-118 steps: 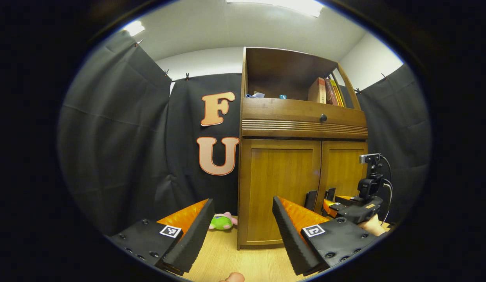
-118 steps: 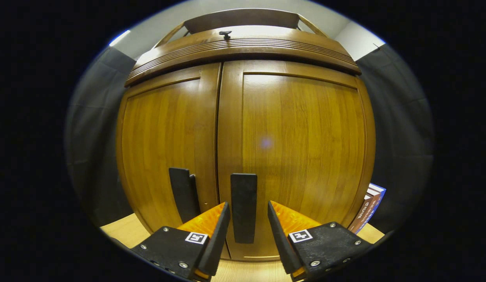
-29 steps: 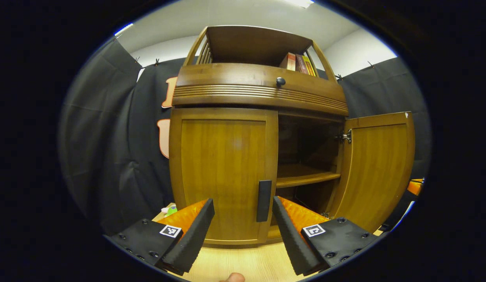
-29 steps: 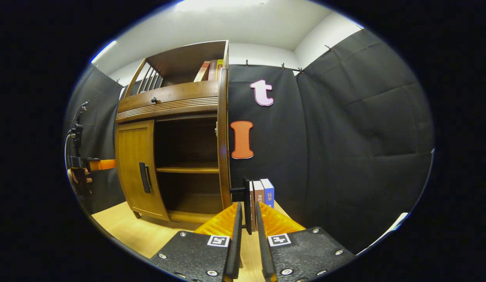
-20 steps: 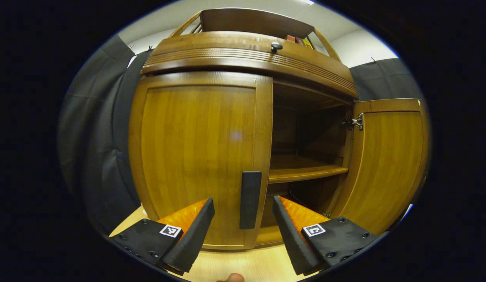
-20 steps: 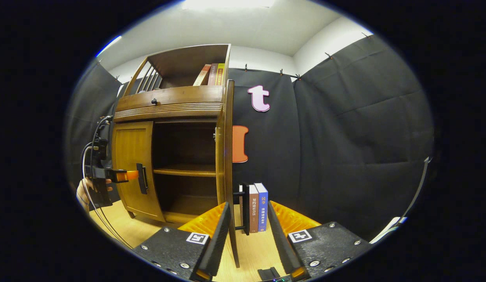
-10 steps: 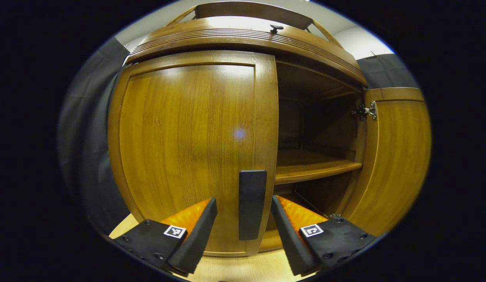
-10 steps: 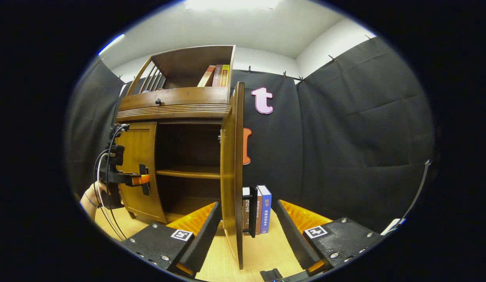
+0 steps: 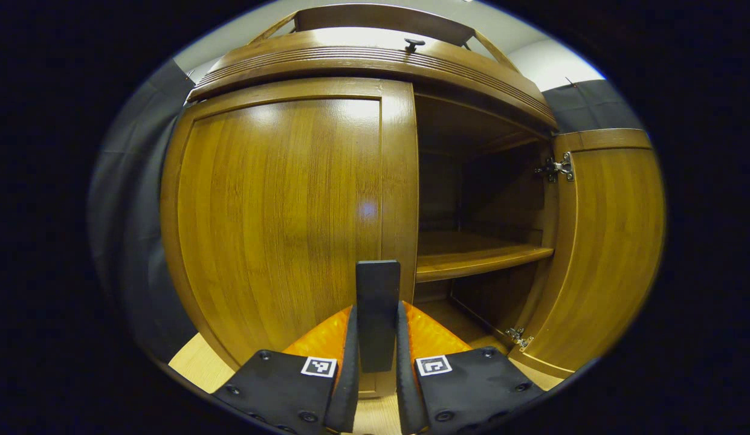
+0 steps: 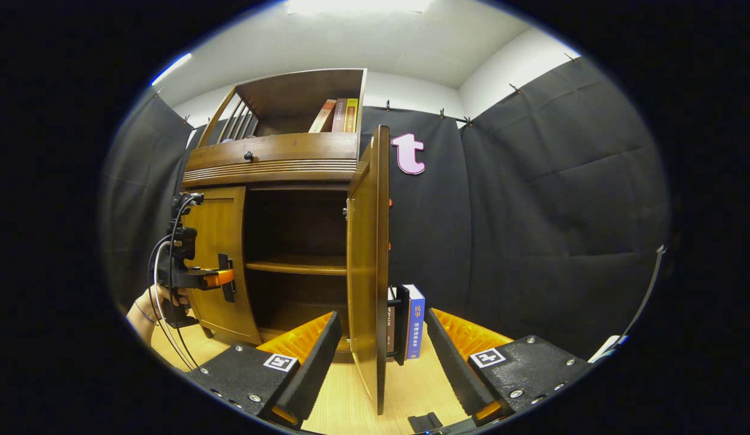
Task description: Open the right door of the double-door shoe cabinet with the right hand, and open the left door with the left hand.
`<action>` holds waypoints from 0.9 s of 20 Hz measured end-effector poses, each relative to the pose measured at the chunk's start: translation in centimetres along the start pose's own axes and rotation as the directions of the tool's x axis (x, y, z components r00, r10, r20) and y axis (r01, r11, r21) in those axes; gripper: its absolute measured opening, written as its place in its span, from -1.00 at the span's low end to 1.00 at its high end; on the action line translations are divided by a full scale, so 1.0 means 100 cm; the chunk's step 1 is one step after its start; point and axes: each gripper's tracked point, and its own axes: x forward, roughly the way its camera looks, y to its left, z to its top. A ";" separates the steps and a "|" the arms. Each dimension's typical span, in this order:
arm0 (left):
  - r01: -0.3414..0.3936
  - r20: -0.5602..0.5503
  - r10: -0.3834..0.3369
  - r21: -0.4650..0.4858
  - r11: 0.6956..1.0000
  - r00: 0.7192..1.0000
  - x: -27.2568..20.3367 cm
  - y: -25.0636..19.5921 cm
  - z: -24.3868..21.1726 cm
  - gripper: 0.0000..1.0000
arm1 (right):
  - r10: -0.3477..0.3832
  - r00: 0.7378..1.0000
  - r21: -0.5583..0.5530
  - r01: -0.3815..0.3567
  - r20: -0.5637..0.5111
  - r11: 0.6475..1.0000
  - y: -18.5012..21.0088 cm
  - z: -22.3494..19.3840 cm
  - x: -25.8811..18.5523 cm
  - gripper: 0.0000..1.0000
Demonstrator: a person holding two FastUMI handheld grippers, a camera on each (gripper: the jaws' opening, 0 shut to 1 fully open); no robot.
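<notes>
Fingers (image 9: 350, 356) of my left gripper (image 9: 375, 353) pinch the black handle (image 9: 378, 314) of the closed left door (image 9: 278, 223). Right gripper (image 10: 381, 350) is spread wide, its fingers either side of the open right door's (image 10: 367, 272) edge at 12 o'clock, gripping nothing.

The left gripper view faces the left door (image 9: 278, 223) close up, the right gripper view looks from farther off along the right door (image 10: 368, 266)'s edge, both sharing the open cabinet (image 10: 293, 241).

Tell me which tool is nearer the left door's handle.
Left. The left tool is clamped on the handle; the right tool sits open, straddling the right door.
</notes>
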 end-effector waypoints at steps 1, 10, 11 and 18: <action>0.013 -0.003 -0.013 -0.007 1.000 1.000 -0.007 0.000 0.000 -0.34 | 0.007 1.000 0.000 -0.007 -0.002 1.000 0.004 0.000 0.000 0.56; 0.085 -0.036 -0.085 -0.002 0.996 0.996 -0.080 0.012 -0.004 -0.31 | 0.075 0.997 -0.011 -0.075 0.006 0.997 0.049 0.007 -0.010 0.56; 0.093 -0.037 -0.093 -0.011 0.996 0.995 -0.088 0.014 -0.004 -0.32 | 0.081 0.997 -0.010 -0.081 0.008 0.997 0.053 0.008 -0.012 0.56; 0.099 -0.038 -0.100 -0.028 0.995 0.994 -0.134 0.035 -0.005 -0.32 | 0.119 0.993 -0.011 -0.119 0.026 0.993 0.079 0.020 -0.024 0.64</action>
